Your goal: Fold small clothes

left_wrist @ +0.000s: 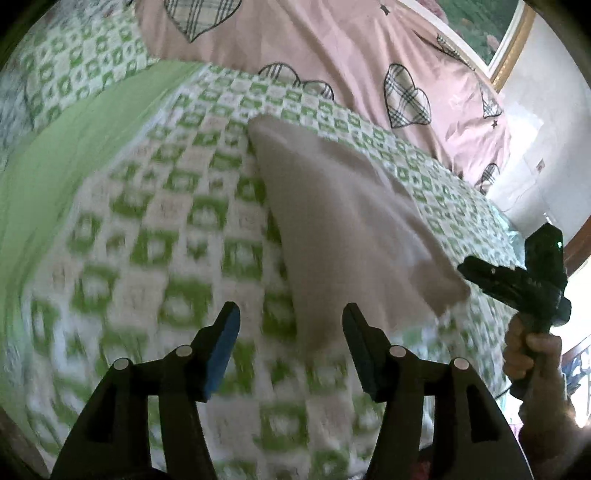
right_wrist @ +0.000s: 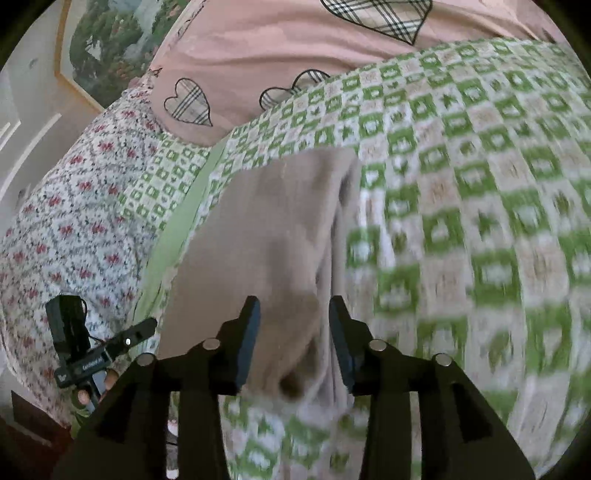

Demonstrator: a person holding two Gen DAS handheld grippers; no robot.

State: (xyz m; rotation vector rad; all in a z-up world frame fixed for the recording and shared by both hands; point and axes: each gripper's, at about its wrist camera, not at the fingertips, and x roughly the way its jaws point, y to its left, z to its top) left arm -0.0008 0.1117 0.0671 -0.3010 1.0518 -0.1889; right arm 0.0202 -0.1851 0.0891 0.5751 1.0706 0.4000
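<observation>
A small beige garment (left_wrist: 343,221) lies folded into a long strip on the green-and-white checked bedspread (left_wrist: 155,229). My left gripper (left_wrist: 291,325) is open and empty, its jaws wide apart just short of the garment's near end. My right gripper (right_wrist: 293,317) is open, with the garment's (right_wrist: 266,236) near end lying between and below its fingers, not pinched. The right gripper also shows in the left wrist view (left_wrist: 517,280) at the garment's right corner, and the left gripper shows in the right wrist view (right_wrist: 99,347) at the lower left. Both views are motion-blurred.
A pink duvet with checked hearts (left_wrist: 332,44) is piled at the back of the bed. A floral sheet (right_wrist: 66,221) covers the bed's left side. A framed picture (left_wrist: 491,33) hangs on the white wall behind.
</observation>
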